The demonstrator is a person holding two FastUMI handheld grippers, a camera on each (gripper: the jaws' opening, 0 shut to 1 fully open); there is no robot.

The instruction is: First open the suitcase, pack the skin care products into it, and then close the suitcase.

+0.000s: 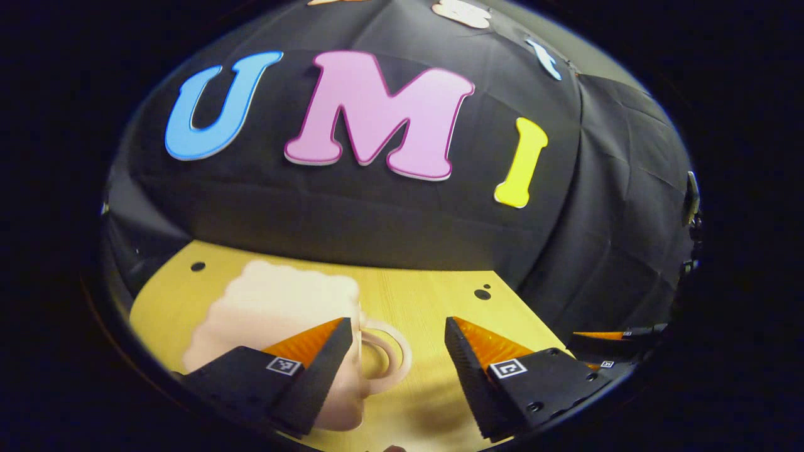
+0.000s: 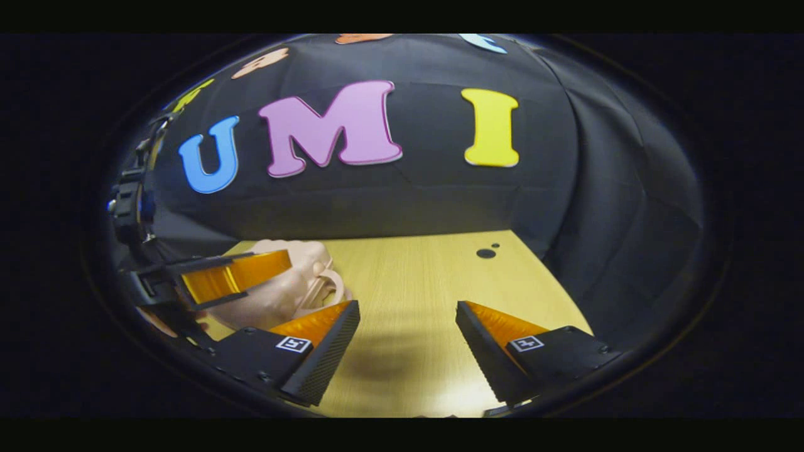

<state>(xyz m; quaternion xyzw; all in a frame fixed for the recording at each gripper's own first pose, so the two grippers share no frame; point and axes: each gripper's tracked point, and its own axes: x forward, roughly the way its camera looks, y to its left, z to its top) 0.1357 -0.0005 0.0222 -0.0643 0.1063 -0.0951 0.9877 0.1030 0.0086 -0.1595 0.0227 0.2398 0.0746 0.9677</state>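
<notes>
The closed pink suitcase lies on the table; both grippers' fingers spread, empty.

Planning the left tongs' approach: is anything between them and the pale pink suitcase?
Nothing visible: the suitcase lies on the table directly ahead of the open left tongs, its ring handle between the fingers.

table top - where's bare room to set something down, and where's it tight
Bare wood of the table runs from the pink suitcase and its handle to the right edge, ahead of both open grippers. Crowded at left around the suitcase.
</notes>
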